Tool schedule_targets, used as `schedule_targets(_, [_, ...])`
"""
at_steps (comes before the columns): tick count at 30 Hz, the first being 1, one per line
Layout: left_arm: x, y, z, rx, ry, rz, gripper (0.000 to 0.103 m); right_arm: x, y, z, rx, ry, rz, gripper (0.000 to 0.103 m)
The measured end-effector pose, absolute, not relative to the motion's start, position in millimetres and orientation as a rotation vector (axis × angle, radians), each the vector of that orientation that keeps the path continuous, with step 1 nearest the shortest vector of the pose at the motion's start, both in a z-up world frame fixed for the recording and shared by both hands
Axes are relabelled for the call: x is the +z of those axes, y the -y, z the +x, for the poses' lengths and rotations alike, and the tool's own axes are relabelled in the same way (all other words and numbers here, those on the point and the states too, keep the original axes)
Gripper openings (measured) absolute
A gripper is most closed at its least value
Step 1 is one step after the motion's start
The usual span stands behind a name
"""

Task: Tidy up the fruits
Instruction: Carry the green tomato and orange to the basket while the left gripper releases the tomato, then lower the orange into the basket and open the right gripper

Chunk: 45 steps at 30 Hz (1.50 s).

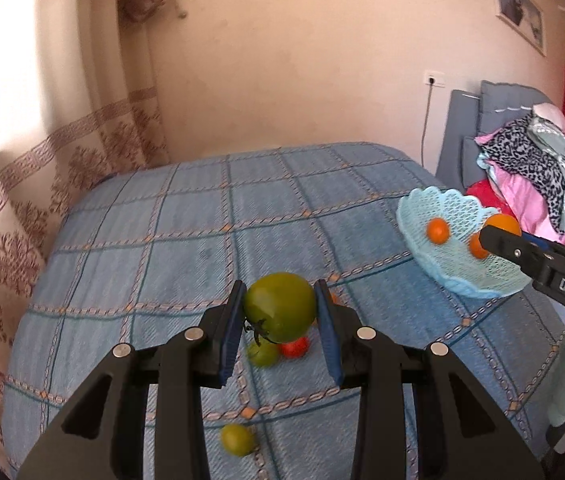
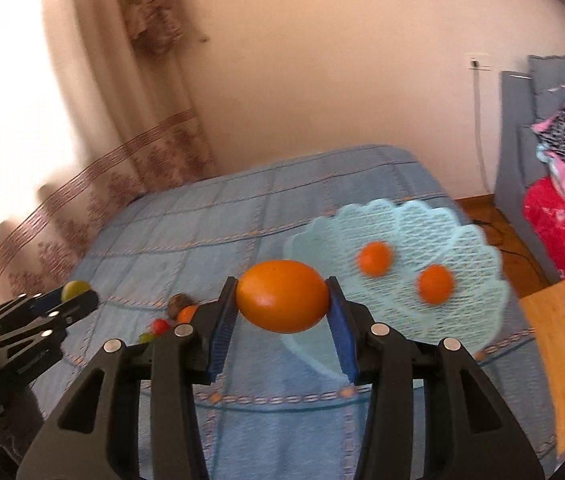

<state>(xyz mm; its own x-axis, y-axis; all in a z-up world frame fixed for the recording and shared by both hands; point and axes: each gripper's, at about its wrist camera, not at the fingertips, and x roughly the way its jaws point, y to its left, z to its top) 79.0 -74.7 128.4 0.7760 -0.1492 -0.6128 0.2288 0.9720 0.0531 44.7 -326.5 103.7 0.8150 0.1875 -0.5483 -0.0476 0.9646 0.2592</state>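
Observation:
My left gripper (image 1: 279,308) is shut on a large green tomato (image 1: 280,306) and holds it above the blue checked bedspread (image 1: 186,240). My right gripper (image 2: 282,300) is shut on an orange (image 2: 282,296) and holds it just left of a light blue mesh basket (image 2: 470,264) that holds two small oranges (image 2: 375,257). In the left wrist view the basket (image 1: 454,264) is at the right, with the right gripper (image 1: 498,236) and its orange (image 1: 502,222) over its rim. A small green tomato (image 1: 262,353), a red tomato (image 1: 294,347) and another green fruit (image 1: 237,439) lie on the bedspread below my left gripper.
A patterned curtain (image 1: 42,208) hangs at the left. A grey headboard and piled clothes (image 1: 538,168) stand at the right. A wooden surface (image 2: 562,352) lies right of the bed. More small fruits (image 2: 160,326) lie on the bedspread left of my right gripper.

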Motion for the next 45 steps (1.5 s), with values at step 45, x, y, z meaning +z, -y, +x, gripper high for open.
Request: schedule_targets(45, [88.1, 235.0, 144.3, -0.431, -0.637, 0.256, 0.073, 58.4, 421.5, 82.6, -0.104, -0.753, 0.413, 0.048])
